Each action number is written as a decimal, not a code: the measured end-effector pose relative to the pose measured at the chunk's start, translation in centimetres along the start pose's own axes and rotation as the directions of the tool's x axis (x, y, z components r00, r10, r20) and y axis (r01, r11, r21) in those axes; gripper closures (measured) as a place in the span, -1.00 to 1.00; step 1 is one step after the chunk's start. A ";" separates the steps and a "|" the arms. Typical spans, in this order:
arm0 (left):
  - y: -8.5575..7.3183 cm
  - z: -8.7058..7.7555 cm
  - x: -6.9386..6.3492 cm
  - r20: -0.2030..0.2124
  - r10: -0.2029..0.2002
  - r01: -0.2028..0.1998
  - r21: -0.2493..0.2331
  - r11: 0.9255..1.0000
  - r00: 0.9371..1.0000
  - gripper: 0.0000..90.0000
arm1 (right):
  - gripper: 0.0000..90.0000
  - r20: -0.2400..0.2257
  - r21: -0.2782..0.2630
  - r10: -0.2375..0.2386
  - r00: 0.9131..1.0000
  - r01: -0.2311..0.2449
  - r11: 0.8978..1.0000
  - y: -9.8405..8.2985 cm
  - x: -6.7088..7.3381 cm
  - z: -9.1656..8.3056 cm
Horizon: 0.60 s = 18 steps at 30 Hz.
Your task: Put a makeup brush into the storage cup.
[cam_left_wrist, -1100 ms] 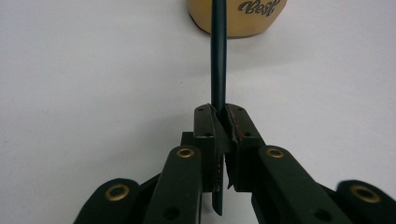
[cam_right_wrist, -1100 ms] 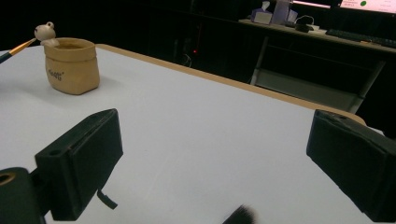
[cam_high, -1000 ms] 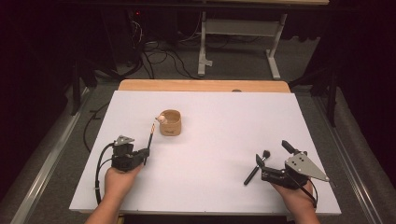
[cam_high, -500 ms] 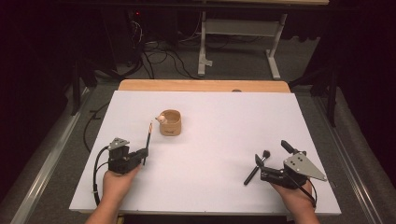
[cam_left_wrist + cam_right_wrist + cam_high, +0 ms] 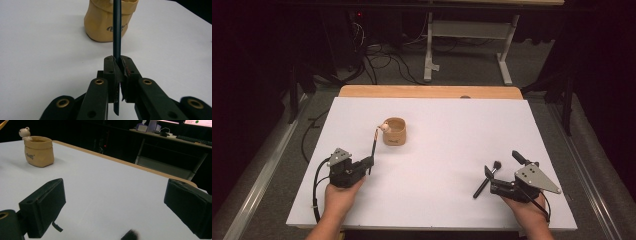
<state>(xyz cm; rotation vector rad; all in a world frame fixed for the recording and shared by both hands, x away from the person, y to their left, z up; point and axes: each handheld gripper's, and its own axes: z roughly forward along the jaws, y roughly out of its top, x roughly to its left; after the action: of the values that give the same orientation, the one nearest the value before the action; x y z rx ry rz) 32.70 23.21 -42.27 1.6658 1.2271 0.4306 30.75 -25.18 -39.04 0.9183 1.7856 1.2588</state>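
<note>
1. One slim dark brush [image 5: 373, 149] sits clamped in the left gripper [image 5: 368, 164], which has drawn slightly back toward the person, so the tip now stands just short of the tan cup [image 5: 394, 131].
2. Insertion looks unfinished.
3. The right gripper [image 5: 507, 172] rests wide apart, a black brush [image 5: 486, 179] lying just beside its fingers.

We see a white tabletop [image 5: 472, 130] filling the centre of the frame, edged by a wooden strip [image 5: 427, 91] at its far side. Above it, a white desk frame [image 5: 472, 35] stands on grey carpet [image 5: 472, 75], with black cables [image 5: 382, 57] tangled upper left in darkness.
</note>
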 end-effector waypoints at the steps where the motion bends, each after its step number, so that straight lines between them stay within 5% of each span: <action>1: 0.0 0.0 0.0 0.005 0.004 -0.004 -0.011 1.000 1.000 0.87 | -0.89 0.001 0.001 0.003 1.000 -0.003 1.000 0.0 0.0 0.0; 18: -0.2 0.2 -0.5 0.012 0.046 -0.045 -0.061 0.997 0.999 0.87 | -0.89 -0.018 0.004 0.003 1.000 -0.003 1.000 -0.2 0.2 0.2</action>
<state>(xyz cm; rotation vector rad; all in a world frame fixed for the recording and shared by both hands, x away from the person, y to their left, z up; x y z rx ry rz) 32.50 22.71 -42.41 1.6443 1.1574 0.4799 30.82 -24.97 -39.36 0.9144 1.8016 1.2699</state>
